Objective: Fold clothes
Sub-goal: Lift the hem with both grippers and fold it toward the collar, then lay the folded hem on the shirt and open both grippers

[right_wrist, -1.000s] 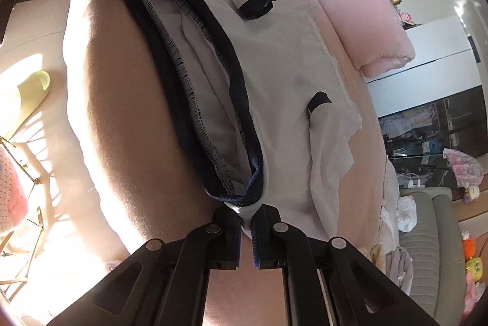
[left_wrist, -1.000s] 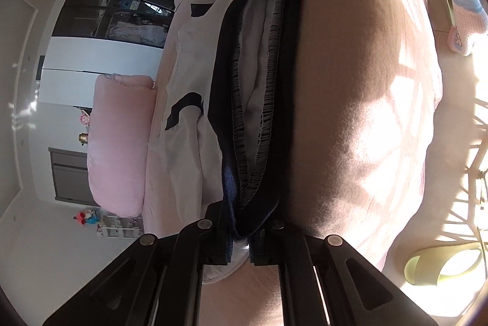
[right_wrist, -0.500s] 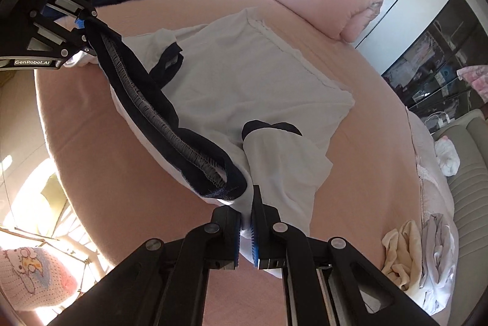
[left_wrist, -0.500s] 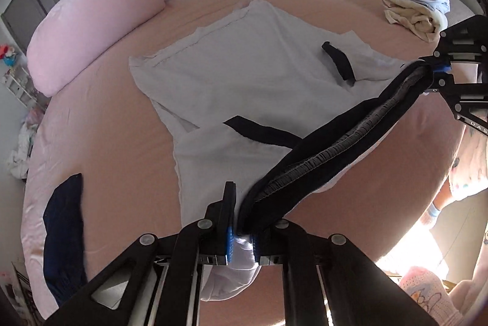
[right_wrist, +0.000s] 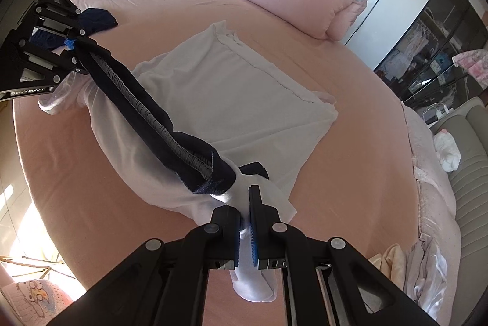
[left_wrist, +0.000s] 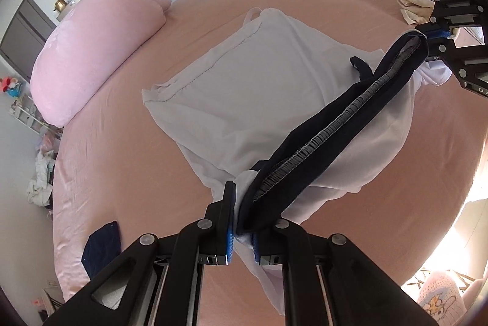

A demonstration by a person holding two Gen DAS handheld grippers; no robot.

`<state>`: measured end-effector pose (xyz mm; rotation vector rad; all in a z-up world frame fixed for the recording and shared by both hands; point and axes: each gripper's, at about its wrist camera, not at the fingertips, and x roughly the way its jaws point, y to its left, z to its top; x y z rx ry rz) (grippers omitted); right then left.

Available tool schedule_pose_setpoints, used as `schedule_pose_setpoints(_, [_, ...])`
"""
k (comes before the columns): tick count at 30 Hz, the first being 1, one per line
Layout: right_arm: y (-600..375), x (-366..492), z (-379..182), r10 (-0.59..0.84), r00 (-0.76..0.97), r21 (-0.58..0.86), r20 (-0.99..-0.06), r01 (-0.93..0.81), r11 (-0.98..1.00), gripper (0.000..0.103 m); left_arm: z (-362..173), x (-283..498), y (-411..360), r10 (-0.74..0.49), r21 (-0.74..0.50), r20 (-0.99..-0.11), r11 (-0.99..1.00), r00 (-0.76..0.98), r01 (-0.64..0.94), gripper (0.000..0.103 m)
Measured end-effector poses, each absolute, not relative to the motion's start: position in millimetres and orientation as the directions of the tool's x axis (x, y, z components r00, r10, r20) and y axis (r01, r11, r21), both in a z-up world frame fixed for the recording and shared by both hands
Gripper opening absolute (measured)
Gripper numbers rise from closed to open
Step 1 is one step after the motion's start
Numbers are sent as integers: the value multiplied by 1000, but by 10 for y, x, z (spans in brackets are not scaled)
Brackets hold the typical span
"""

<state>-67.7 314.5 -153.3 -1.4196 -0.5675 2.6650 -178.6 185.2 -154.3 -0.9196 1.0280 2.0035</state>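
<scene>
Your left tongs [left_wrist: 242,230] sit at the bottom centre of the left wrist view, narrowed to a slim gap and clamped on one end of the white garment [left_wrist: 250,88] where its dark navy elastic band [left_wrist: 335,127] begins. Your right tongs [right_wrist: 245,230], bottom centre of the right wrist view, are likewise pinched nearly together on the other end of the white cloth. The band hangs taut between the two tongs, raised above the bed [left_wrist: 122,173]. The rest of the garment lies spread flat in mid-frame on the pink sheet. A rolled pink duvet [left_wrist: 91,51] lies at upper left, apart from the garment. A dark cloth [left_wrist: 102,246] rests at lower left.
</scene>
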Motion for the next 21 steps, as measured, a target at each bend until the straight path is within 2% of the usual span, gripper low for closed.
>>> schedule_pose_setpoints(7, [3410,-1161,-1441,246,-520,-359,-818,127,-925,6,-1504,-2241,2240,177,450,-815,-405,-552,-796,9])
schedule_pose_setpoints(14, [3662,-1657,-1585,263,-442,-338,-858,99,-936,6,-1849,-2581,2580,20,533,-819,-345,-574,-773,10])
schedule_pose_setpoints(21, [3875,-1983,-1816,209,-375,-233,-903,18,-972,6,-2050,-2780,2633,-49,503,-850,-376,-525,-779,10])
